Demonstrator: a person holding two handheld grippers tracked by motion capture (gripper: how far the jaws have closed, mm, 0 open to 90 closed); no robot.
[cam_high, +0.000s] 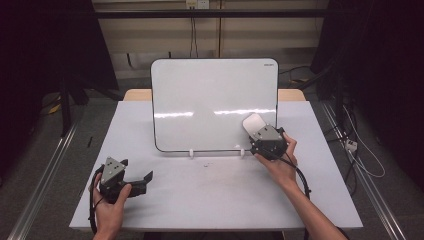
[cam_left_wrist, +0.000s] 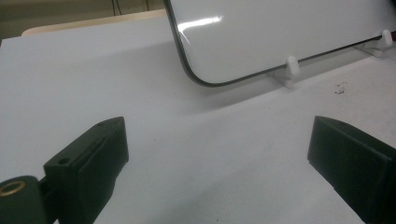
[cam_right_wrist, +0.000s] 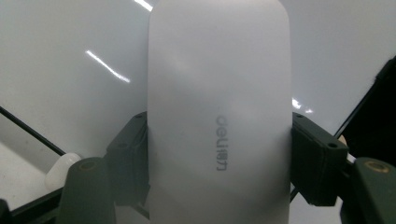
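At the left of the high view, the left gripper (cam_high: 145, 178) lies low on the white rectangular tabletop (cam_high: 200, 195), held in the person's left hand (cam_high: 111, 204) near the front edge. Its 2 black jaws stand wide apart with nothing between them; in the left gripper view they frame bare table, well short of the board.

In the middle stands the white, glossy, rounded-corner whiteboard with a thin black rim (cam_high: 210, 100), propped upright on 2 small white plastic feet (cam_high: 191, 152). A few dark specks (cam_high: 205, 165) lie on the table just in front of it.

To the right, the right gripper (cam_high: 256, 131), carried by the person's right hand (cam_high: 282, 162), is clamped on a white, smooth, oblong plastic eraser with grey lettering (cam_right_wrist: 219, 116). The jaws press on its 2 long sides. The eraser (cam_high: 253, 123) is raised off the table at the whiteboard's lower right corner, its face toward the board; whether it touches the surface cannot be told.
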